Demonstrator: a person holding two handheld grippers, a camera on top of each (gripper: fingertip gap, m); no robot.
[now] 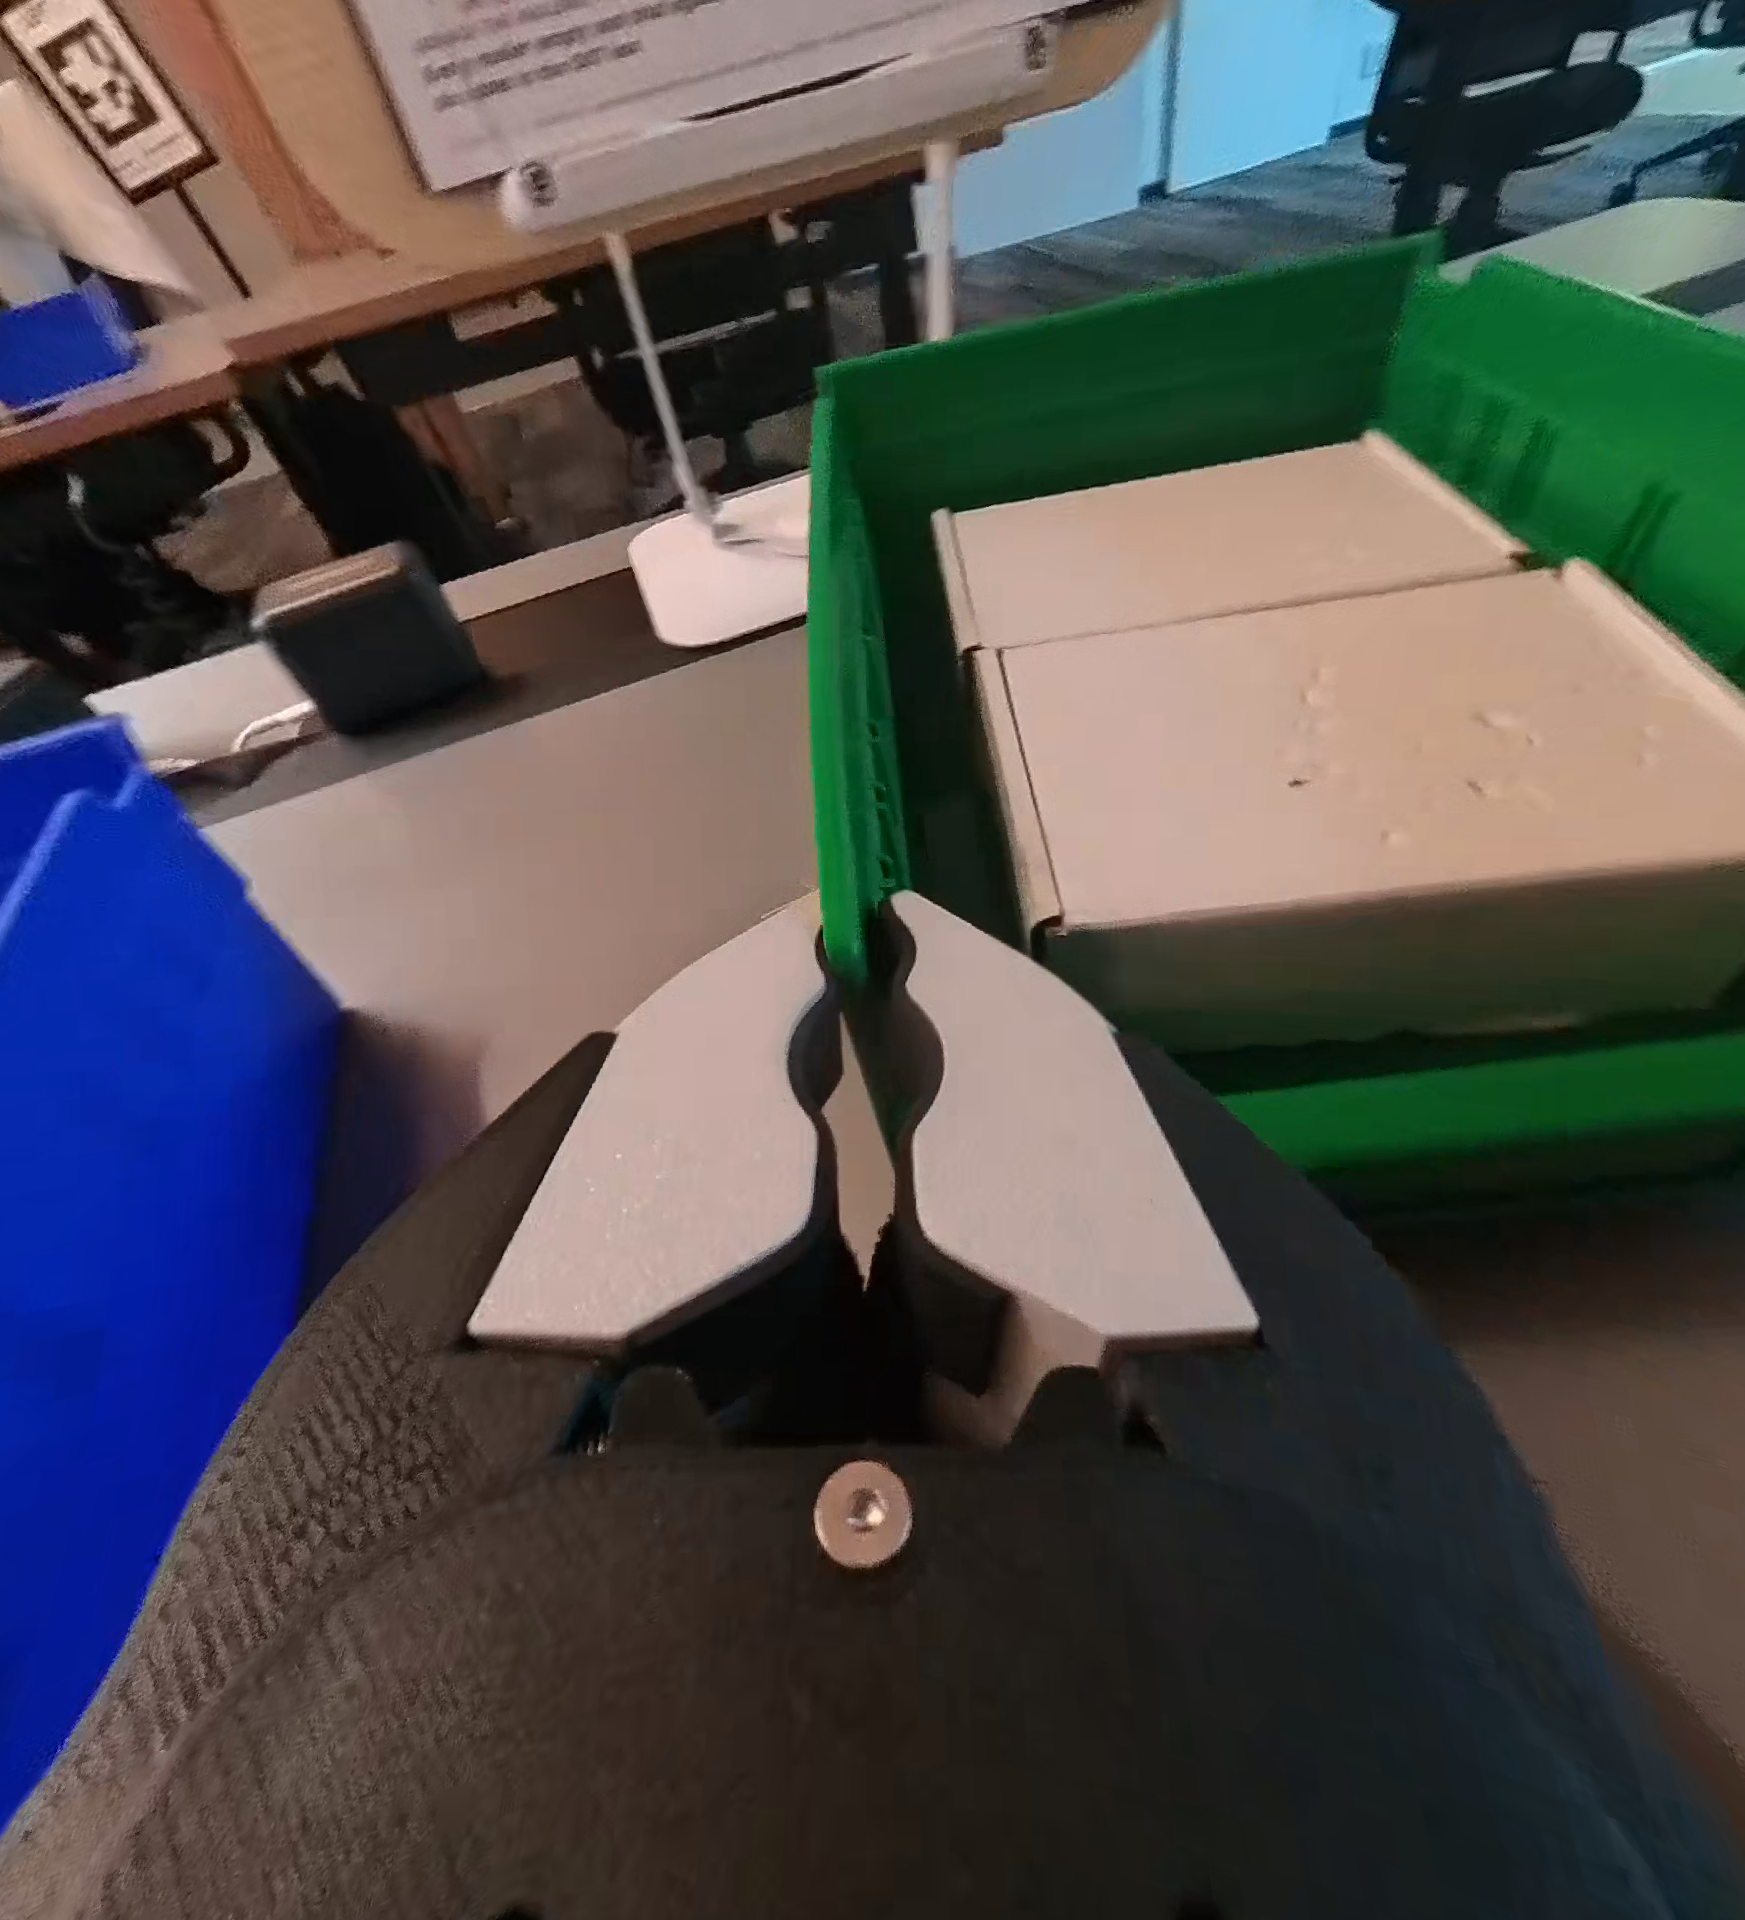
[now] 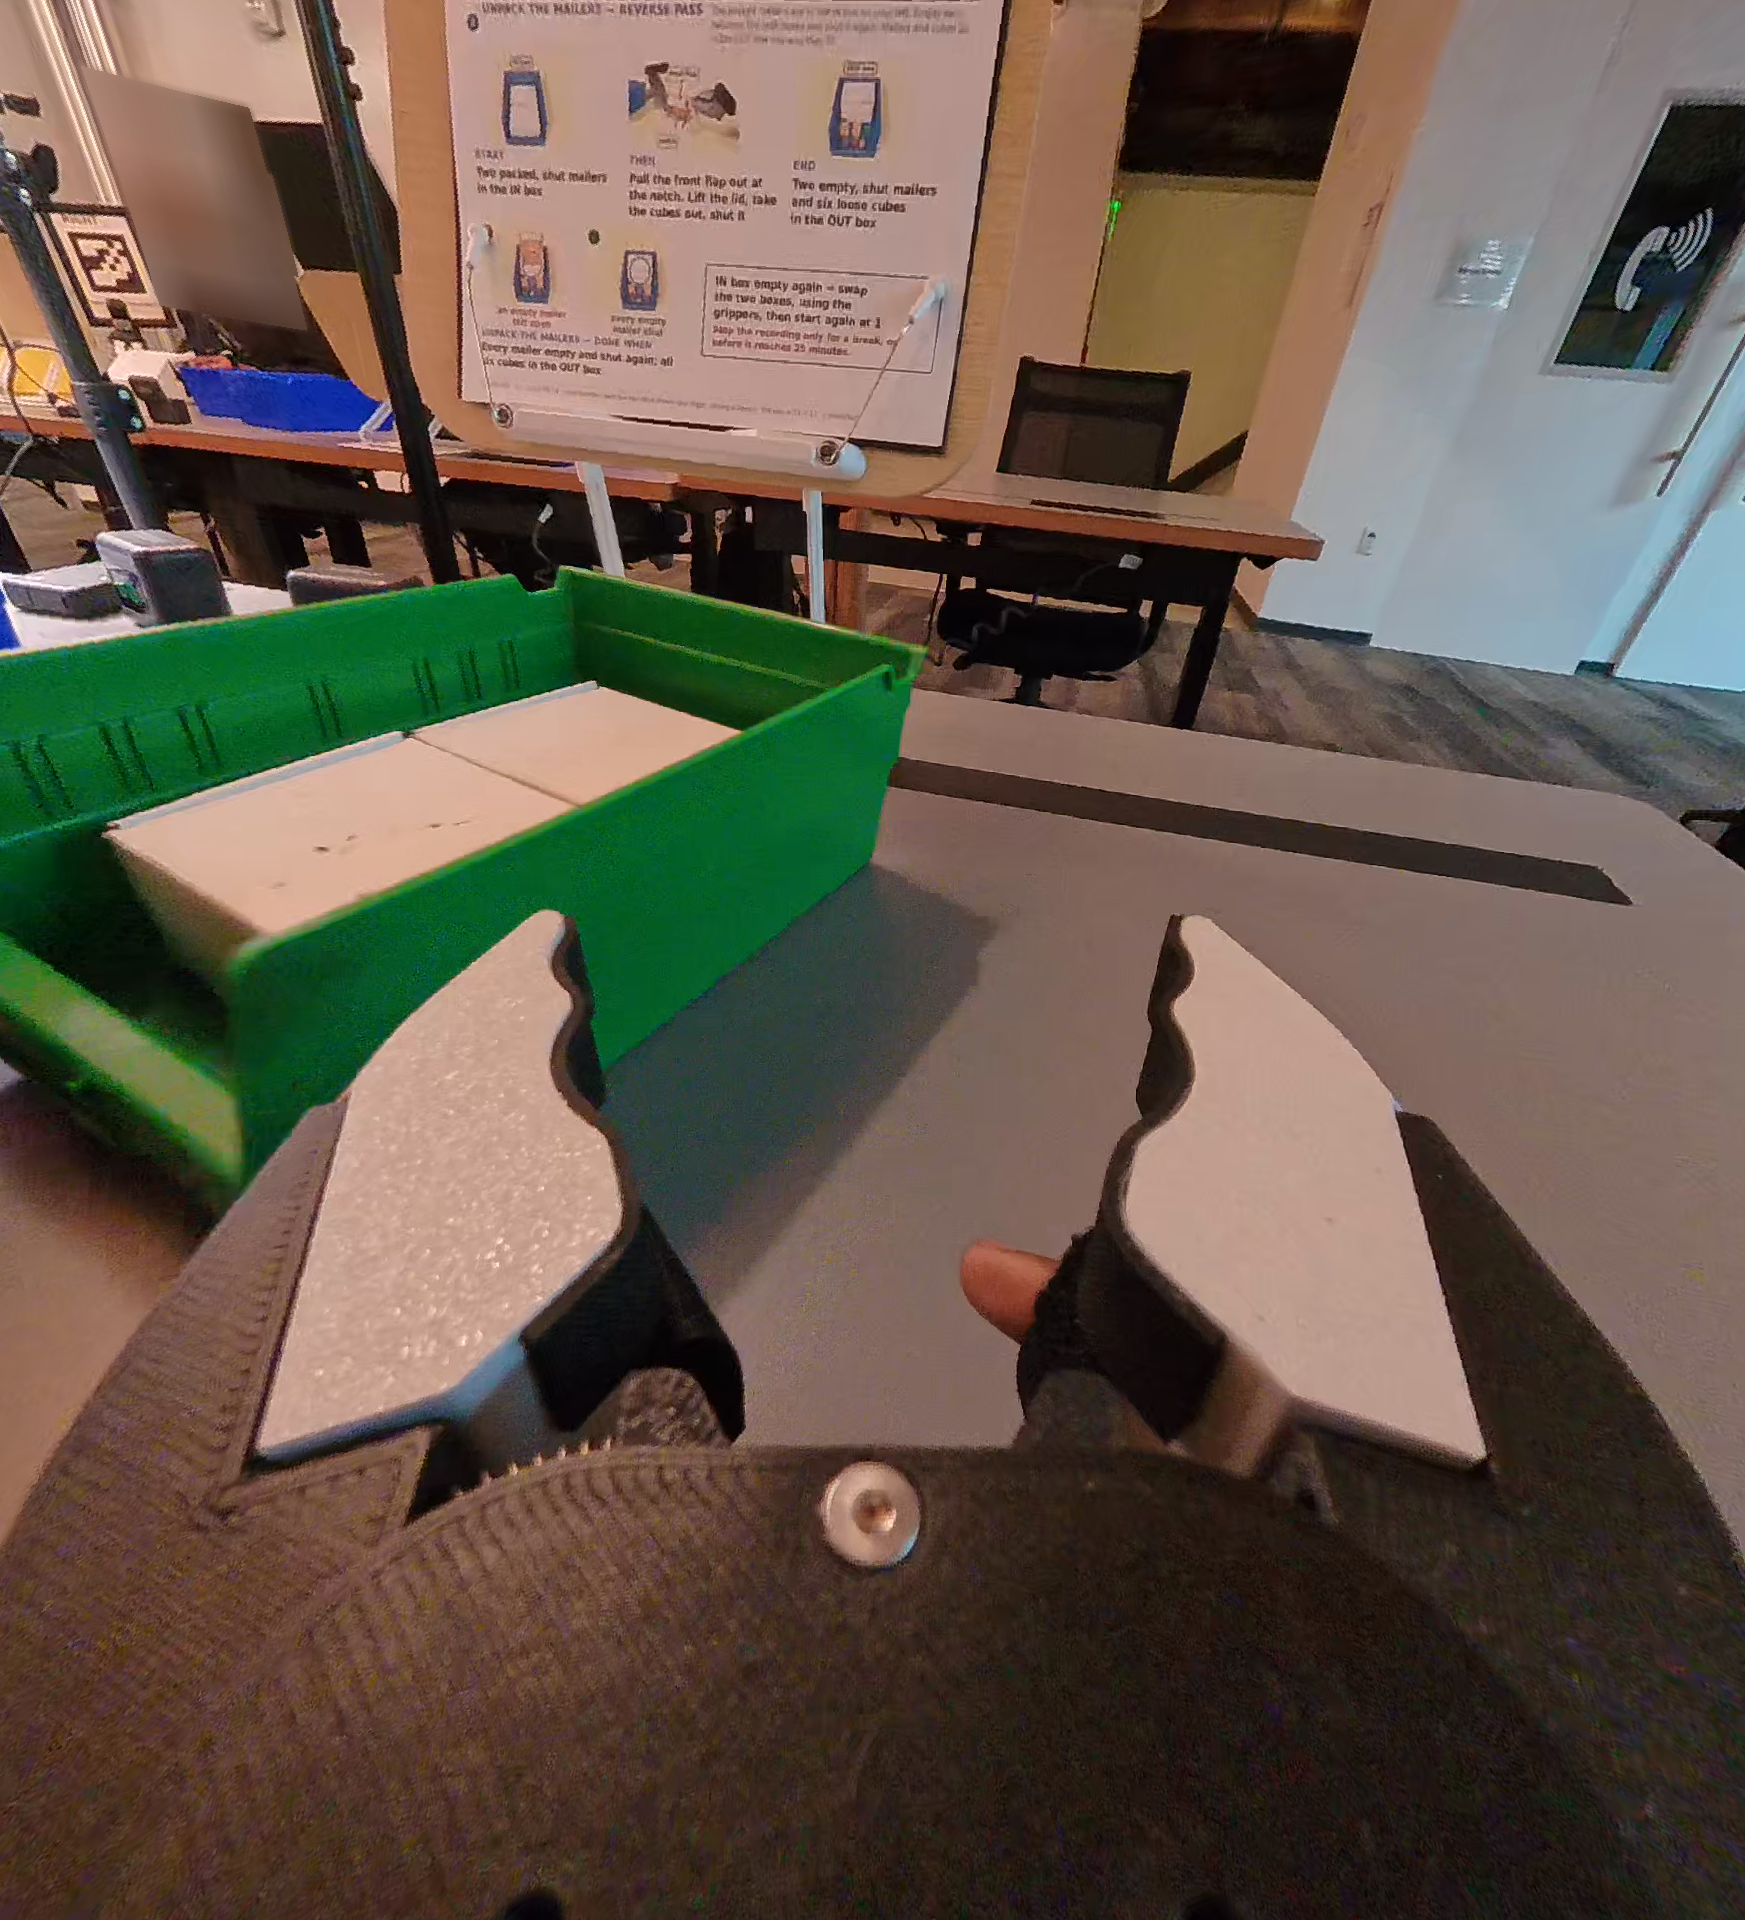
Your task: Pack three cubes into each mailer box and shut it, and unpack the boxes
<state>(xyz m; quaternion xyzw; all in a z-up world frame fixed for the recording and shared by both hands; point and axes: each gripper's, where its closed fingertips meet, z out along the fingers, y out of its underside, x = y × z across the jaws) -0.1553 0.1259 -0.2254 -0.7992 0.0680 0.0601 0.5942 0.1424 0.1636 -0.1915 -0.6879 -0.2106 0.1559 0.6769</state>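
Observation:
A green bin (image 1: 1107, 436) stands on the grey table and holds two shut grey mailer boxes, a near one (image 1: 1387, 769) and a far one (image 1: 1221, 530). My left gripper (image 1: 860, 940) is shut on the bin's left wall at its near end. In the right wrist view the same green bin (image 2: 639, 894) sits to the left with the near mailer (image 2: 328, 831) and the far mailer (image 2: 577, 738) in it. My right gripper (image 2: 868, 935) is open and empty, to the right of the bin above the table. No cubes are in view.
A blue bin (image 1: 89, 1091) stands at the left, close to my left gripper. A sign board on white legs (image 2: 712, 229) stands behind the table. A dark strip (image 2: 1263, 831) runs across the table (image 2: 1263, 1039) at the right. Small dark devices (image 1: 369, 644) lie at the back left.

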